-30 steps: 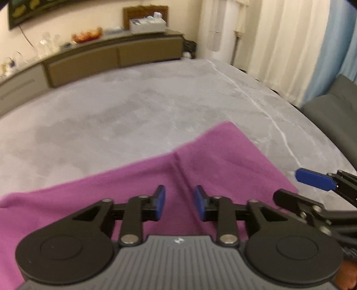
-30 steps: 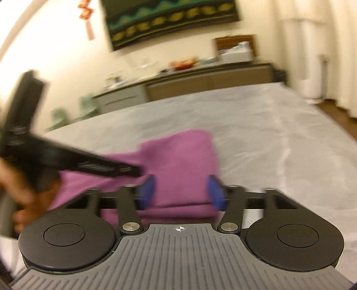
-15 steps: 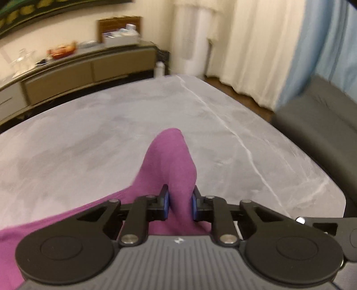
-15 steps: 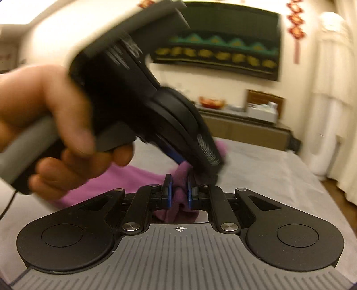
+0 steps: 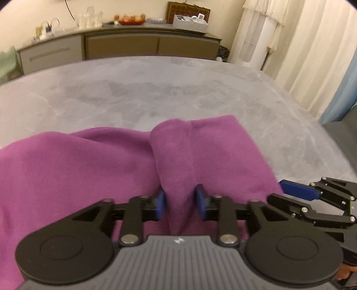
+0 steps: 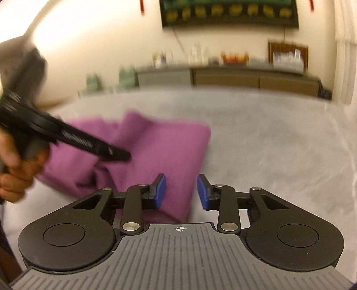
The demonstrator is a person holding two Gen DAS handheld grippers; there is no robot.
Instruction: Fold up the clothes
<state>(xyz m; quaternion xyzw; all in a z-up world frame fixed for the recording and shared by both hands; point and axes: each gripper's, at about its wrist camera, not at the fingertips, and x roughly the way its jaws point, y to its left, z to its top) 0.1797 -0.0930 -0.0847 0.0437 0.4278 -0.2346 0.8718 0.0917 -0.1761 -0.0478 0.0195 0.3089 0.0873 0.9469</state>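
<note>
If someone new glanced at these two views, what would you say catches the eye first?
The purple cloth on the grey marbled table, with a raised fold between the open left gripper. In the right wrist view, the open right gripper sits at the cloth's edge, while a hand holds the other tool at left.

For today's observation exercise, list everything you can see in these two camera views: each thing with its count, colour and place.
Cloth: one, purple, rumpled on the table's near side.
Table: one, grey marbled, fills the middle.
Sideboard: one, brown-grey, against the far wall.
Box: one, white, on the sideboard's right end.
Curtains: cream, at right.
Wall hanging: one, dark with yellow shapes, above the sideboard.
Left gripper: black with blue pads, jaws open around a cloth ridge.
Right gripper: same colours, jaws open over the cloth's edge.
Hand: one, holding the left gripper.
</note>
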